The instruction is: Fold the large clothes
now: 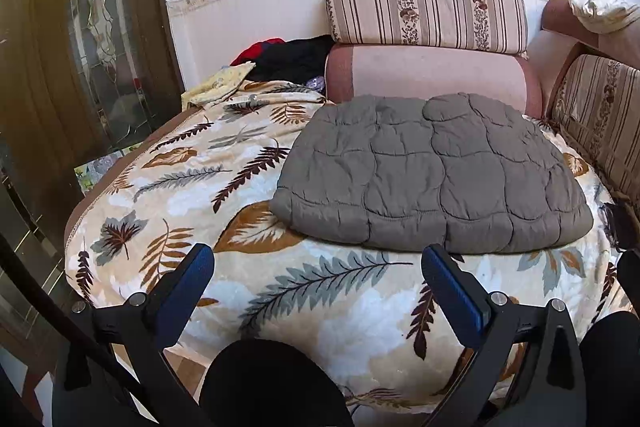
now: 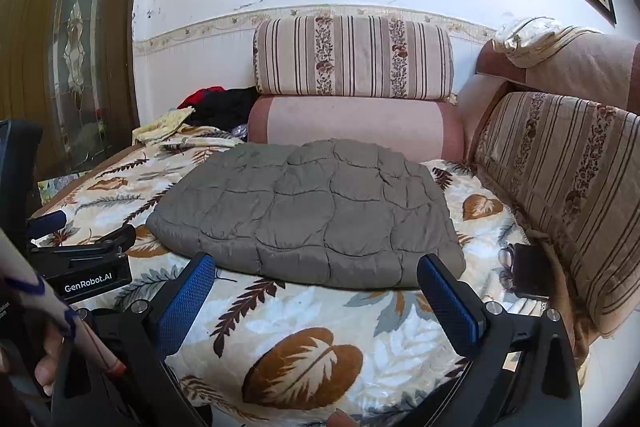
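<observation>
A grey quilted padded garment [image 1: 432, 175] lies folded into a thick flat bundle on the leaf-patterned blanket [image 1: 224, 187] that covers the sofa seat. It also shows in the right wrist view [image 2: 312, 215]. My left gripper [image 1: 318, 259] is open and empty, held just in front of the bundle's near edge. My right gripper [image 2: 316, 269] is open and empty, also just short of the near edge. The left gripper's body [image 2: 80, 263] shows at the left of the right wrist view.
Striped cushions [image 1: 424, 7] and a pink bolster [image 1: 432, 71] stand behind the bundle. A striped backrest [image 2: 560, 187] runs along the right. Red, black and yellow clothes [image 1: 280, 59] are piled at the back left. A dark object with glasses [image 2: 528, 271] lies at the right. A glazed door [image 1: 92, 27] is at the left.
</observation>
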Demonstrator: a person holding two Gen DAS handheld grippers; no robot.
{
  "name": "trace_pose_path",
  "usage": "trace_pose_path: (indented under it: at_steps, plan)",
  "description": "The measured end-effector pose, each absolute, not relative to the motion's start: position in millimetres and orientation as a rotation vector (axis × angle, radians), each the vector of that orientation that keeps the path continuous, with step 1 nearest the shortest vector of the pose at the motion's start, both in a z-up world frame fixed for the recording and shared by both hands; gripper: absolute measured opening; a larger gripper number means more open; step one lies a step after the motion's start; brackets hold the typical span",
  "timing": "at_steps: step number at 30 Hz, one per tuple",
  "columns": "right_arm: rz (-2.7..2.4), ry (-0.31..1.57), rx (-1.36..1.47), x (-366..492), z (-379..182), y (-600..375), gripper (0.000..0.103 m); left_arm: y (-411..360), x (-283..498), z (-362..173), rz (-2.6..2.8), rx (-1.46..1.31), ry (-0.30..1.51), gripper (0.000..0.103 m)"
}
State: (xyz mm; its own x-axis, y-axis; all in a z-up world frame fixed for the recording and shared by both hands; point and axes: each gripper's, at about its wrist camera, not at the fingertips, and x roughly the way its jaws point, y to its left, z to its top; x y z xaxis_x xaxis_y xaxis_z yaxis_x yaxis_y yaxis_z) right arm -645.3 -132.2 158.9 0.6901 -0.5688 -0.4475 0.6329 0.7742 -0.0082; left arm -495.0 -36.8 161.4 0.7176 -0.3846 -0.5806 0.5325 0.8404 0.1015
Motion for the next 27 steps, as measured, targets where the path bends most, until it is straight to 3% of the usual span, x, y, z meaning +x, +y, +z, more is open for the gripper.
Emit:
trace_pose_path:
  at_steps: [27]
  plan:
    - [-0.666, 0.484, 0.174, -642.3, 151.0, -137.4, 0.103, -40.3, -497.4, 155.3, -0.527, 0.298, 0.580, 0.103]
